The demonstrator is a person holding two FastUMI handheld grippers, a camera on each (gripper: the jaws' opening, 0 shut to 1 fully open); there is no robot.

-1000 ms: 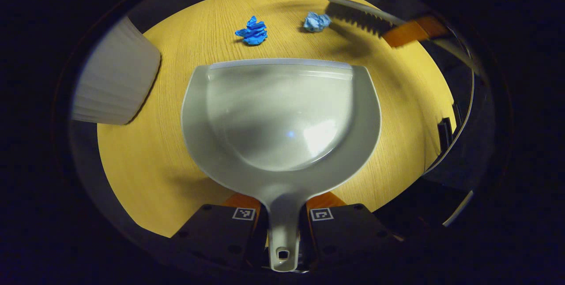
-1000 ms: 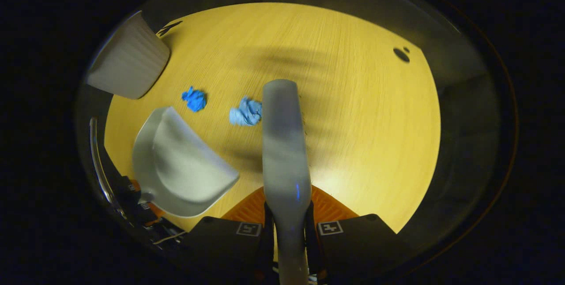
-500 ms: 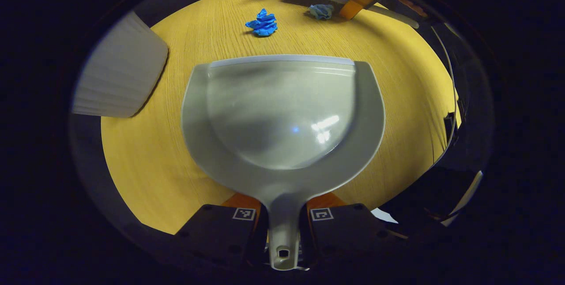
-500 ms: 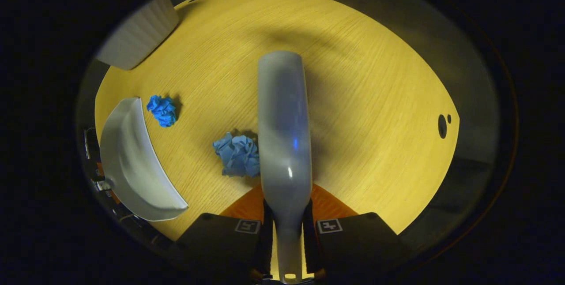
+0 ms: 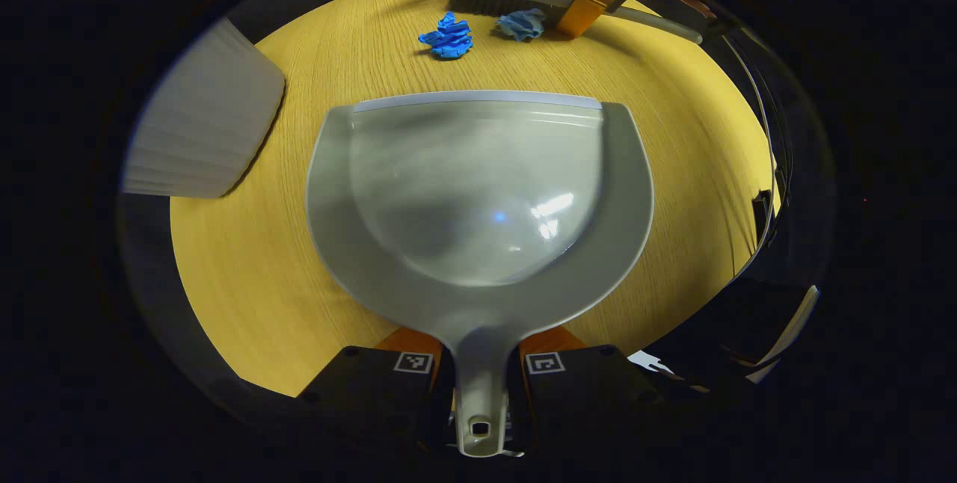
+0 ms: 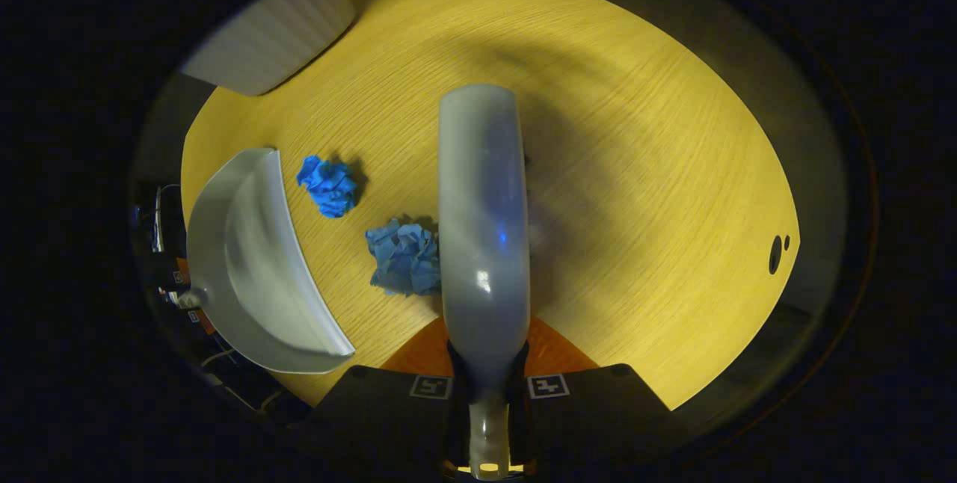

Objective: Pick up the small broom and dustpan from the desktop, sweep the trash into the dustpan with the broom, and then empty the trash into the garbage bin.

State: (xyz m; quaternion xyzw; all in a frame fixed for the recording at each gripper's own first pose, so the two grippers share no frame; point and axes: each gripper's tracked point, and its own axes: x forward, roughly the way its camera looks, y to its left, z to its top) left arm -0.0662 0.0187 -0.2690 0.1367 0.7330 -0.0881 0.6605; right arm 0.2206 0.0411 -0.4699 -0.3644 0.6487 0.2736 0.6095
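Desktop [image 6: 635,169], broom [image 6: 482,214] beside trash [image 6: 404,257]

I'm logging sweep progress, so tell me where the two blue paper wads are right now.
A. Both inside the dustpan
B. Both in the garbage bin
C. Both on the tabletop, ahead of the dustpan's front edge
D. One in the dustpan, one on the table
C: the darker blue wad and the paler blue wad lie on the wooden tabletop beyond the lip of the dustpan, whose scoop holds nothing.
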